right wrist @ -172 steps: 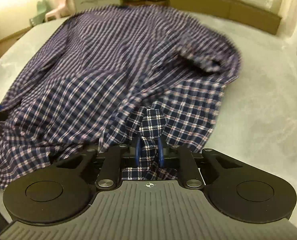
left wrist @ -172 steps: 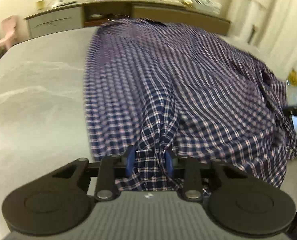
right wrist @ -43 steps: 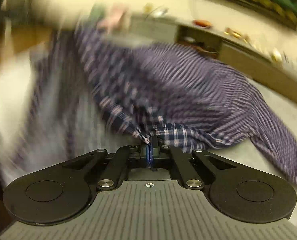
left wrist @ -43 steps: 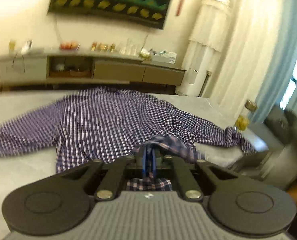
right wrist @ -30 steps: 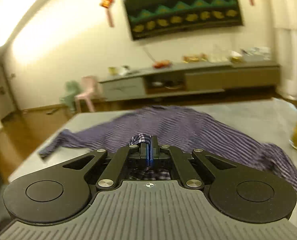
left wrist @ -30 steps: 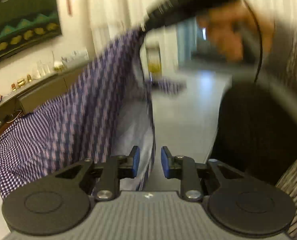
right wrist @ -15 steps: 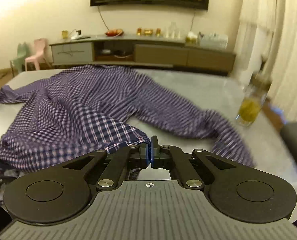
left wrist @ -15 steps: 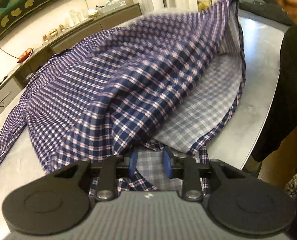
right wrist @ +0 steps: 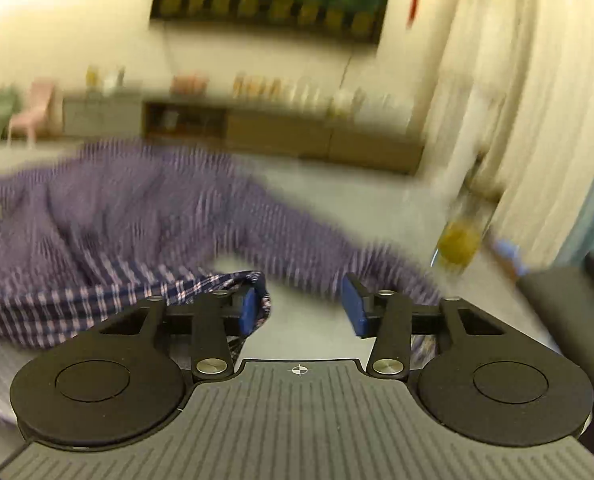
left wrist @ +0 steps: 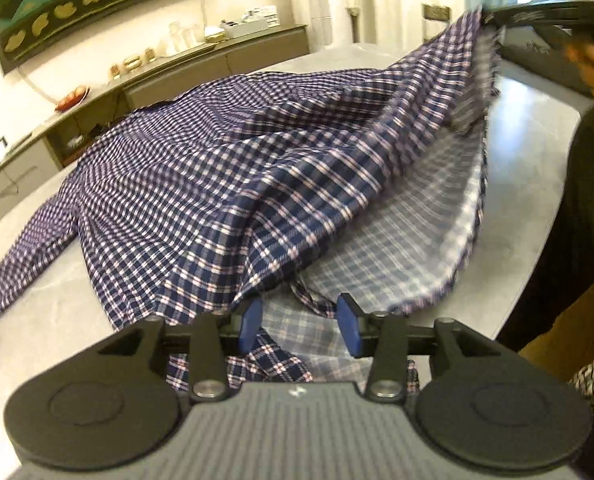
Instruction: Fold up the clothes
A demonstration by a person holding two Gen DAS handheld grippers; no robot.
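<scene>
A navy, white and pink checked shirt [left wrist: 225, 184] lies spread on a grey table [left wrist: 49, 320], its near hem raised so the pale inside shows. My left gripper [left wrist: 301, 322] is open, with shirt hem lying between its blue pads. My right gripper [right wrist: 303, 306] is open; the shirt's hem corner [right wrist: 253, 284] hangs against its left pad [right wrist: 248, 312]. In the left wrist view the right gripper [left wrist: 537, 20] shows at the top right, still touching the raised corner. The right wrist view is blurred.
A jar of yellow liquid [right wrist: 459, 244] stands on the table's right side. A long low sideboard [right wrist: 281, 132] runs along the far wall under a dark picture. The table's near edge [left wrist: 537, 216] and the person's dark clothing [left wrist: 577, 220] are at right.
Both grippers have opened: the left was shut on the hem earlier and opened wider in the last half second; the right was shut on the corner half a second ago and has let go.
</scene>
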